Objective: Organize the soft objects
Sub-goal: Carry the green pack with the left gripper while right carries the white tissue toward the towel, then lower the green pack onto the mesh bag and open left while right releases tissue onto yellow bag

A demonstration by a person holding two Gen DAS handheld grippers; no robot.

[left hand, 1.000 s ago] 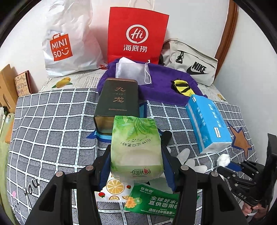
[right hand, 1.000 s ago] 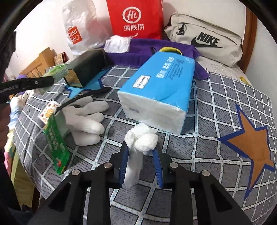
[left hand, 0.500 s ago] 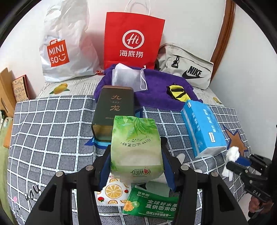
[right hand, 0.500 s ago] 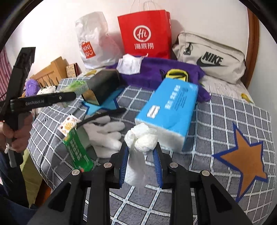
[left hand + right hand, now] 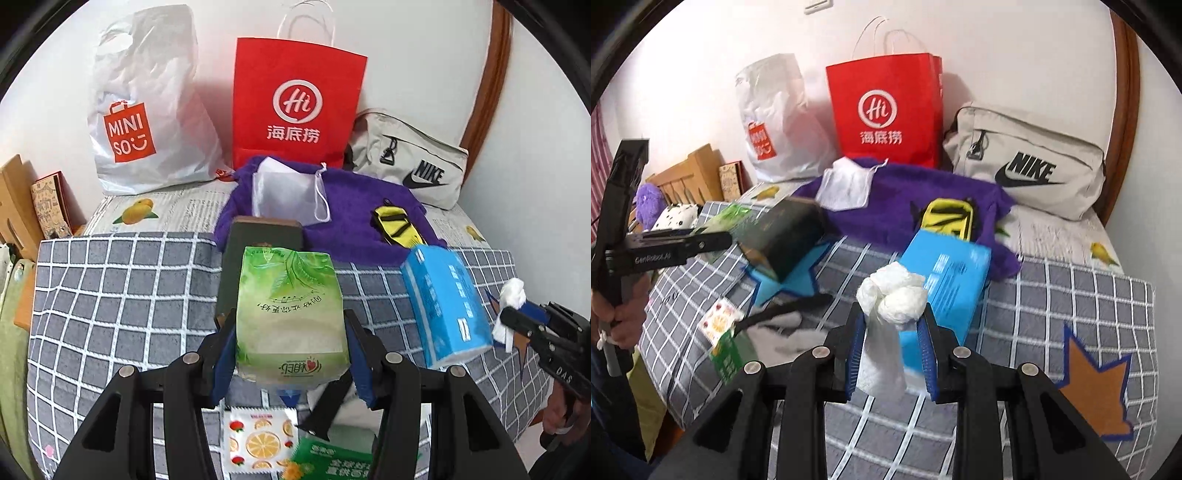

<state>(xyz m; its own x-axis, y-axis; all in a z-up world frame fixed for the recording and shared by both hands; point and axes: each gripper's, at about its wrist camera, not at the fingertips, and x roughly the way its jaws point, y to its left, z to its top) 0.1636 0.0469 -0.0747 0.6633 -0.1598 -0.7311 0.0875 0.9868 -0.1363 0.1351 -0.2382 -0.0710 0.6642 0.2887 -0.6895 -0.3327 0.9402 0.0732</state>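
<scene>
My left gripper [image 5: 290,343] is shut on a green tissue pack [image 5: 290,314] and holds it above the checked bed cover [image 5: 110,295]. My right gripper [image 5: 892,328] is shut on a knotted white cloth [image 5: 892,295], lifted above the cover; it also shows in the left wrist view [image 5: 511,295]. A blue tissue pack [image 5: 443,306] lies to the right. A white glove [image 5: 790,332] lies near the bed's front edge. A purple fleece [image 5: 354,218] lies behind, with a white mesh pouch [image 5: 284,192] and a yellow pouch [image 5: 395,225] on it.
A dark tin box [image 5: 258,236] lies behind the green pack. A red paper bag [image 5: 295,103], a white Miniso bag [image 5: 147,110] and a grey Nike bag [image 5: 410,162] stand against the wall. Sachets [image 5: 258,443] lie at the front edge. Plush toys [image 5: 650,199] sit at left.
Both grippers have risen and pulled back from the bed, carrying the green pack and the white cloth higher. The right wrist view is blurred with motion.
</scene>
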